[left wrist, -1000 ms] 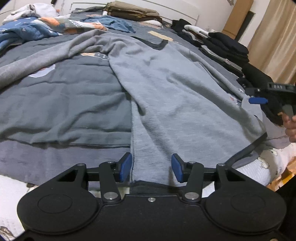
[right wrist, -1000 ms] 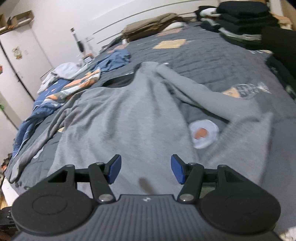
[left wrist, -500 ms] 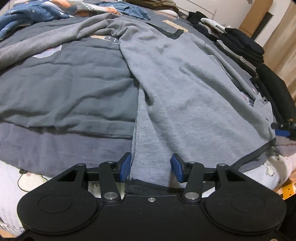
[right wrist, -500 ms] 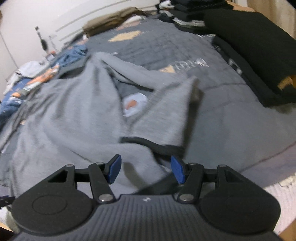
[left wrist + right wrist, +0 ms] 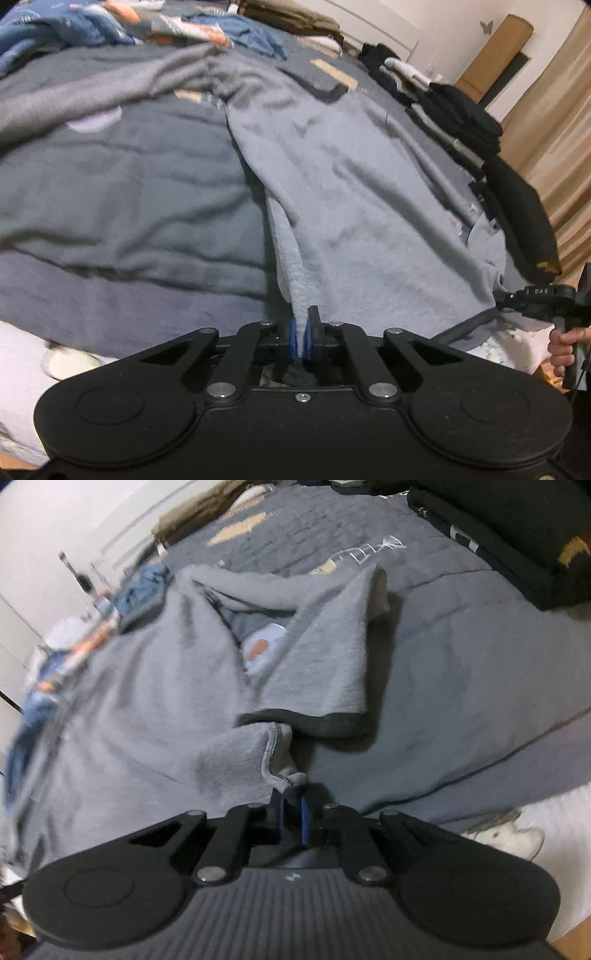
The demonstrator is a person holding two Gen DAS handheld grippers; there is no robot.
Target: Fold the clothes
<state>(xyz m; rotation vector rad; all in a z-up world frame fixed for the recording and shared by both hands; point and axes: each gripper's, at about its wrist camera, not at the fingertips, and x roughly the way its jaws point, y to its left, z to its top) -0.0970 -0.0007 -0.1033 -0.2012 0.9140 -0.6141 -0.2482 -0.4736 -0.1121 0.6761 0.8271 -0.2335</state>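
Observation:
A light grey sweatshirt (image 5: 362, 192) lies spread on the bed, its dark-trimmed neck at the far end and its hem near me. My left gripper (image 5: 303, 338) is shut on the hem at its left corner, the fabric pinched between the blue pads. In the right wrist view the same sweatshirt (image 5: 147, 701) is bunched, with a dark-cuffed sleeve (image 5: 325, 672) folded over it. My right gripper (image 5: 291, 821) is shut on the hem's right corner. The right gripper also shows at the far right of the left wrist view, held by a hand (image 5: 565, 343).
A dark grey garment (image 5: 122, 199) lies left of the sweatshirt on the grey quilt (image 5: 461, 672). Folded black clothes (image 5: 469, 118) are stacked along the right side, with a black garment (image 5: 517, 535) beside them. Blue and orange clothes (image 5: 92, 29) are heaped at the far left.
Both grippers went from open to shut on the sweatshirt's hem. The right gripper swung down to the near right corner, and the cloth has begun to bunch and lift.

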